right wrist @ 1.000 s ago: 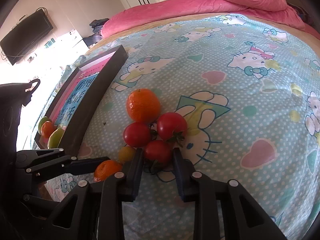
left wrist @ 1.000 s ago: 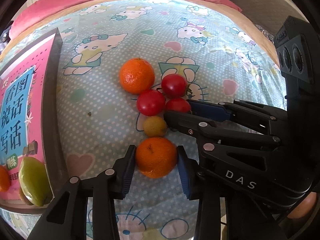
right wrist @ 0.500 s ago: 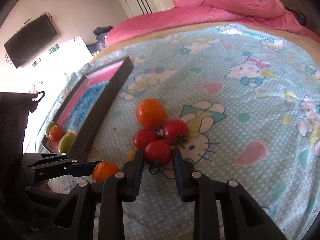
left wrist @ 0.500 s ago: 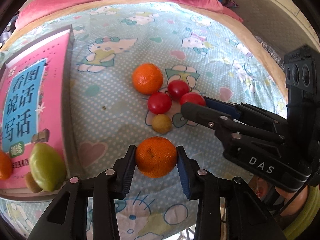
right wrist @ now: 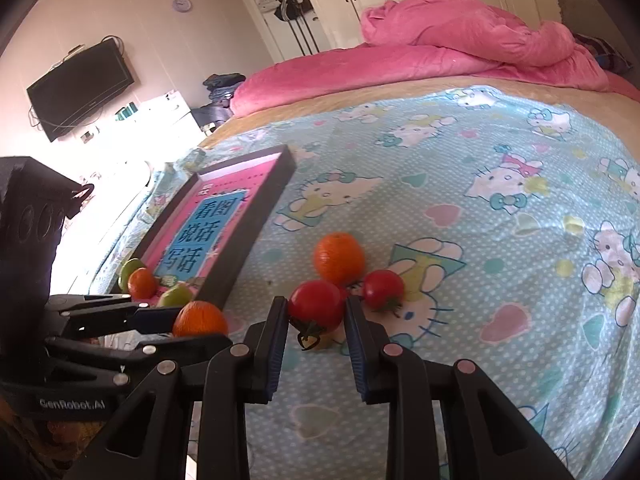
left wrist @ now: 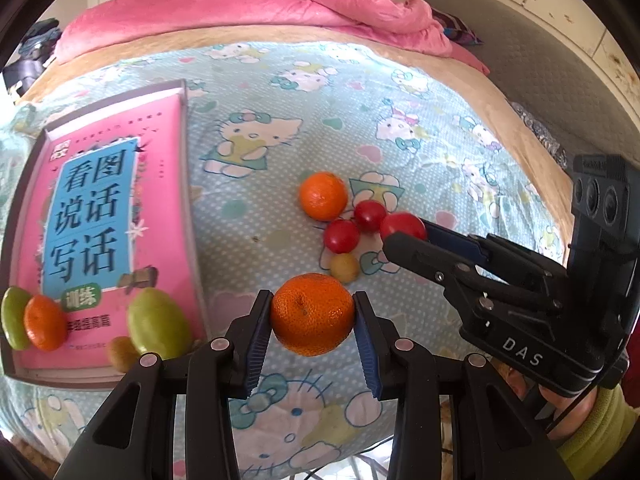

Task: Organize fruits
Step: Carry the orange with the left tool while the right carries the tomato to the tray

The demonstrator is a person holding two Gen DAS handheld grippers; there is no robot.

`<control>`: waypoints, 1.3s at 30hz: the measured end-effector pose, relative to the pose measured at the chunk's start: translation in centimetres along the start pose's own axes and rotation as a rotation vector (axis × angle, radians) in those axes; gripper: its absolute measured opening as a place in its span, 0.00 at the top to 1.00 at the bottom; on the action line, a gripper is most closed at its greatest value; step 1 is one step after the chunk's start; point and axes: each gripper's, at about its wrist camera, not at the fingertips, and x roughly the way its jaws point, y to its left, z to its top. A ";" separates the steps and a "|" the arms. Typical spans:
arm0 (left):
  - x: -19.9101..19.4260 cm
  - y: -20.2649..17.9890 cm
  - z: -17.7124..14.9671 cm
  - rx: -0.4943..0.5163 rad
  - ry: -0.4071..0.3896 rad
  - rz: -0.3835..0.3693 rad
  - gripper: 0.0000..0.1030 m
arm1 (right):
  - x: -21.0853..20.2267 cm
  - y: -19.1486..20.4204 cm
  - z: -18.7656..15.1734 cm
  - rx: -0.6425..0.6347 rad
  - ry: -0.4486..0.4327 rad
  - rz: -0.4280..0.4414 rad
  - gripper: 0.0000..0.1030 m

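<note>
The left gripper is clenched on a round, pebble-skinned orange mandarin; the blue ribbed pads of its fingers press both flanks, and the dimpled stem end faces the camera, so no long axis shows. The right gripper grasps a glossy red tomato between its own blue-padded fingers, the dry green calyx hanging from the fruit's underside toward the camera.

Just beyond the left fingertips a small dull yellow-green fruit lies on the pale blue cartoon-cat bedsheet. Past it sit two more smooth red tomatoes and a second orange mandarin, clustered close together. In the right wrist view only one of those tomatoes shows; the held tomato covers the rest.

Left of the left fingers, a dark-rimmed tray carries a pink book with a blue title panel. At its near end rest an oval matte green fruit, a small brownish-green fruit partly hidden by the finger, another orange mandarin and a green fruit cut by the lens edge.

A rumpled pink quilt lies across the far end of the bed.
</note>
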 end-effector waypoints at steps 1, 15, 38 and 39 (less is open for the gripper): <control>-0.4 0.3 0.0 -0.006 -0.009 0.003 0.60 | -0.1 0.3 0.0 -0.004 -0.002 0.002 0.72; -4.4 6.2 -0.4 -0.116 -0.084 0.083 0.60 | -0.2 4.3 0.3 -0.037 -0.021 0.071 0.72; -6.1 16.0 -2.1 -0.294 -0.110 0.130 0.60 | 2.7 11.1 1.3 -0.169 0.029 0.104 0.72; -5.9 16.0 -2.2 -0.288 -0.106 0.129 0.60 | 2.8 11.4 1.4 -0.174 0.031 0.105 0.72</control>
